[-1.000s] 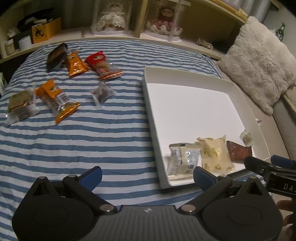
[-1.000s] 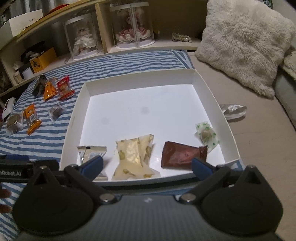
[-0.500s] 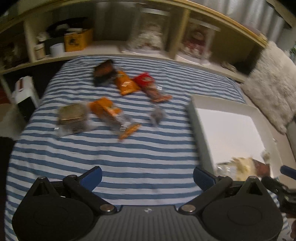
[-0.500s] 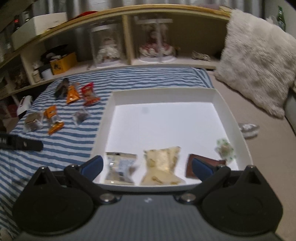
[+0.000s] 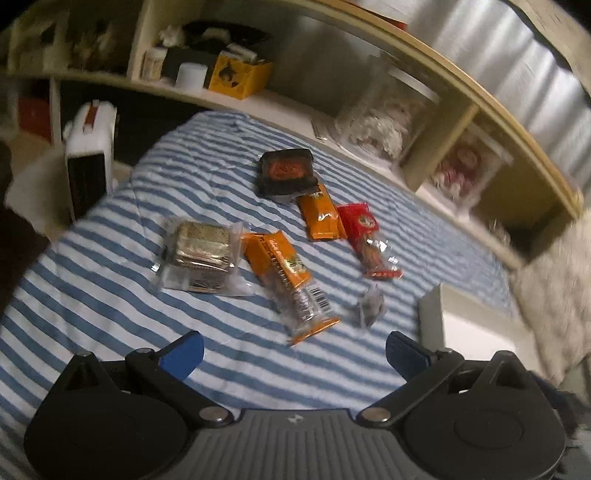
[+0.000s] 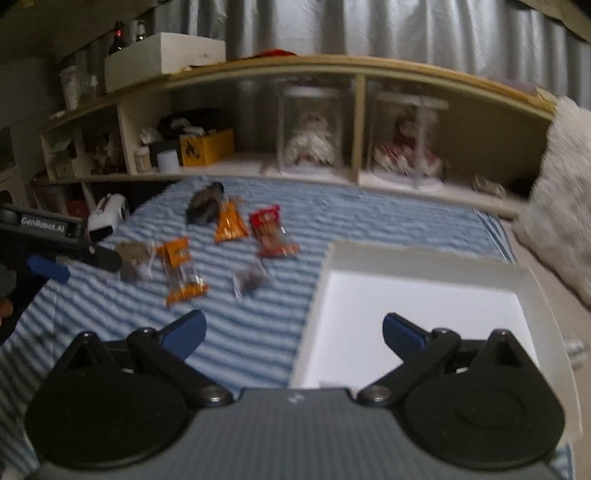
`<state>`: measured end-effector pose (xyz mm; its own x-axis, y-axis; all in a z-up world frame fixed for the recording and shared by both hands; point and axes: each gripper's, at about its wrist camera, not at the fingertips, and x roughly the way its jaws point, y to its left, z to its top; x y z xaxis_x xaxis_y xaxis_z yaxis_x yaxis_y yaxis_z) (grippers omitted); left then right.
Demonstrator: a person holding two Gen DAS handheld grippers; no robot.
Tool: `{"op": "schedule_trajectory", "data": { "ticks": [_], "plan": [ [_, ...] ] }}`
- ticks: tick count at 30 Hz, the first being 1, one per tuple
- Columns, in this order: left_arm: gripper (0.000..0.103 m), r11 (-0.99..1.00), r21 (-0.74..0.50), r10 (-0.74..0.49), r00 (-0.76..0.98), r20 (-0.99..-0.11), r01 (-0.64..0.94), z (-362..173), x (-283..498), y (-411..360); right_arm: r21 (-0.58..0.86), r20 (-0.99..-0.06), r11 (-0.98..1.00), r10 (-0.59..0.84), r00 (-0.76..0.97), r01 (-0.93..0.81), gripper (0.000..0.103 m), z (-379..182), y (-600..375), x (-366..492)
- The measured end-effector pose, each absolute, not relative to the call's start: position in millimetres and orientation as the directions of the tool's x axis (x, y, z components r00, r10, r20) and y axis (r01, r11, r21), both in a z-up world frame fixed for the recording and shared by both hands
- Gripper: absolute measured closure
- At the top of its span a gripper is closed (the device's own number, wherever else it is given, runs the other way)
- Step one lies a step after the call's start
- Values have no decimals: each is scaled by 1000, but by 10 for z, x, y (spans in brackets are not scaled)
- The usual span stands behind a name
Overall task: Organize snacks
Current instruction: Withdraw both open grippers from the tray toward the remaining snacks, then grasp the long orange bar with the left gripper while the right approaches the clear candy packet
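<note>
Your left gripper (image 5: 293, 349), lettered "GenRobot.AI", and right gripper (image 6: 291, 328) both hang with fingers spread wide, holding nothing. Six snacks (image 5: 286, 275) lie mid-way across the striped blanket (image 5: 110, 295), labels unreadable; the white box (image 6: 417, 258) sits at its right edge.

This is a home bedroom. A blue-and-white striped bedspread (image 5: 229, 354) covers a bed, backed by a long cream wooden headboard shelf (image 6: 354, 77) holding two dolls in clear display cases (image 6: 312, 136). A fluffy white pillow (image 6: 561, 192) lies beside it, with grey curtains (image 6: 332, 26) behind.
</note>
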<state>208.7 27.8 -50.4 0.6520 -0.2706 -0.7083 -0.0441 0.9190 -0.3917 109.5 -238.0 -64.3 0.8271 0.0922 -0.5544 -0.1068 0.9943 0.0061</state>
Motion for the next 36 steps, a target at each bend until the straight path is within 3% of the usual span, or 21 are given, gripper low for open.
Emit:
{"op": "schedule_trajectory", "data": {
  "ticks": [5, 8, 9, 21, 24, 29, 31, 33, 36],
  "plan": [
    [4, 844, -523, -336, 642, -689, -120, -724, 2290, 322, 14, -559, 979, 178, 810, -205, 1, -741, -2269, 1612],
    [13, 817, -558, -358, 631, -688, -145, -862, 2461, 307, 6, -569, 970, 204, 796, -245, 10, -845, -2221, 1868],
    [14, 815, -559, -359, 626, -692, -152, -902, 2513, 294, 2, -573, 965, 217, 790, -263, 16, -882, -2201, 1942],
    [14, 849, -499, -301, 621, -724, -171, -1207, 2942, 54, -48, -632, 916, 280, 723, -397, 35, -1293, -1963, 2537],
    [14, 859, -489, -294, 634, -715, -153, -1218, 2978, 22, -61, -637, 912, 277, 720, -405, 36, -1343, -1929, 2622],
    [28, 898, -425, -266, 632, -728, -113, -1232, 3008, -44, -38, -653, 914, 283, 702, -404, 36, -1415, -1903, 2726],
    [37, 909, -404, -253, 629, -735, -106, -1229, 3003, -55, -37, -663, 916, 277, 695, -399, 42, -1443, -1910, 2733],
    [44, 922, -373, -233, 623, -747, -102, -1223, 2988, -61, -36, -666, 924, 262, 699, -381, 56, -1455, -1937, 2731],
    [48, 923, -372, -244, 604, -759, -95, -1211, 2948, -31, -17, -667, 931, 261, 697, -364, 66, -1439, -1982, 2690]
  ]
}}
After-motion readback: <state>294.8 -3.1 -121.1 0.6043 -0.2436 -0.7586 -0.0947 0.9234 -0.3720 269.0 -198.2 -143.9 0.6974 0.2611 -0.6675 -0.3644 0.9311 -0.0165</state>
